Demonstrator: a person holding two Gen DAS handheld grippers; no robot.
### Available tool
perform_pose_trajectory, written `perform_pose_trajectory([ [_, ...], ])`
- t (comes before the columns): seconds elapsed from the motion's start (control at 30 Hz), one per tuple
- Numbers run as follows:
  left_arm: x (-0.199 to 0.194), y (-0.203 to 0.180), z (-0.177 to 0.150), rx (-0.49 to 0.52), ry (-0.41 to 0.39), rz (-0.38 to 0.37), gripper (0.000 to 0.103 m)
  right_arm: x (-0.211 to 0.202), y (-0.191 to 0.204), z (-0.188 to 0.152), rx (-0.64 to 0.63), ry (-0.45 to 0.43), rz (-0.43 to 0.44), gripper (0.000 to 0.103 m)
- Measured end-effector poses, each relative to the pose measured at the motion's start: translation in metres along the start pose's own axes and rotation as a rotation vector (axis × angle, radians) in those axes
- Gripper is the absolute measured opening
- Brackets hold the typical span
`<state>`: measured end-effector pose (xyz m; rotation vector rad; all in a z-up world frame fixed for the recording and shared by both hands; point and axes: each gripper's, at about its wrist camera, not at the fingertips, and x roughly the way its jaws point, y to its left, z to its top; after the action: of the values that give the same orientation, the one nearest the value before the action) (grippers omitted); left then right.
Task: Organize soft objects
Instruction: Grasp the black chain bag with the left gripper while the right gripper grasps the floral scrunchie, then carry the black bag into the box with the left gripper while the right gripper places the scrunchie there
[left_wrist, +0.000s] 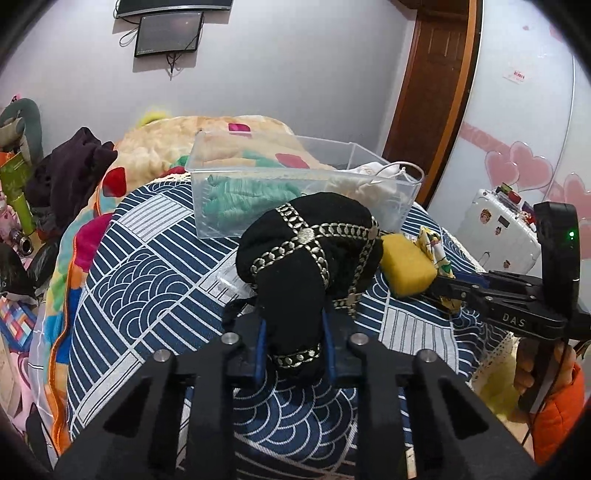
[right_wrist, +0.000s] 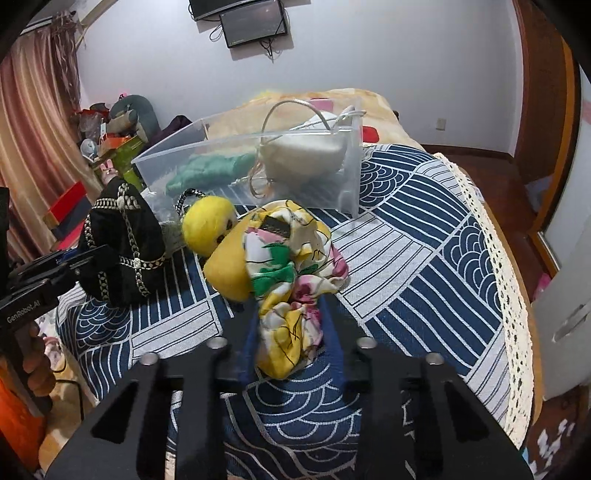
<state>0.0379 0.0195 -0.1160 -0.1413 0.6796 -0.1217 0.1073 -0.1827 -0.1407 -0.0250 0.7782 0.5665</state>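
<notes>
Landmark: the clear plastic bin (left_wrist: 295, 192) standing on the bed (left_wrist: 155, 266), which carries a navy cover with white wave pattern.

Inside the bin lie a green knitted piece (left_wrist: 236, 199) and a white drawstring pouch (right_wrist: 303, 155).

On the near side of the bin, the left claw (left_wrist: 293, 343) is clamped on the lower end of a black pouch with silver trim (left_wrist: 310, 254); its blue pads press the fabric from both sides.

Near the bin, further to the right of the black pouch, the right claw (right_wrist: 291, 332) is closed on a floral cloth in yellow, green and pink (right_wrist: 291, 266), bunched between its pads.

A yellow sponge-like block (left_wrist: 408, 269) lies touching the cloth, and a yellow plush piece (right_wrist: 208, 223) sits just beside it, between the black pouch and the cloth.
</notes>
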Motion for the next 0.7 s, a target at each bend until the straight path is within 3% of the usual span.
perform_pose_trajectory([
  [0.13,-0.01,0.004,0.003,-0.013,-0.022,-0.01,0.02,-0.007,-0.001,0.001,0.0,-0.026,-0.011,0.015],
  [0.7,-0.044,0.011,0.039,-0.012,-0.162,0.008,0.019,-0.04,0.019,0.036,-0.044,-0.18,-0.011,0.014],
])
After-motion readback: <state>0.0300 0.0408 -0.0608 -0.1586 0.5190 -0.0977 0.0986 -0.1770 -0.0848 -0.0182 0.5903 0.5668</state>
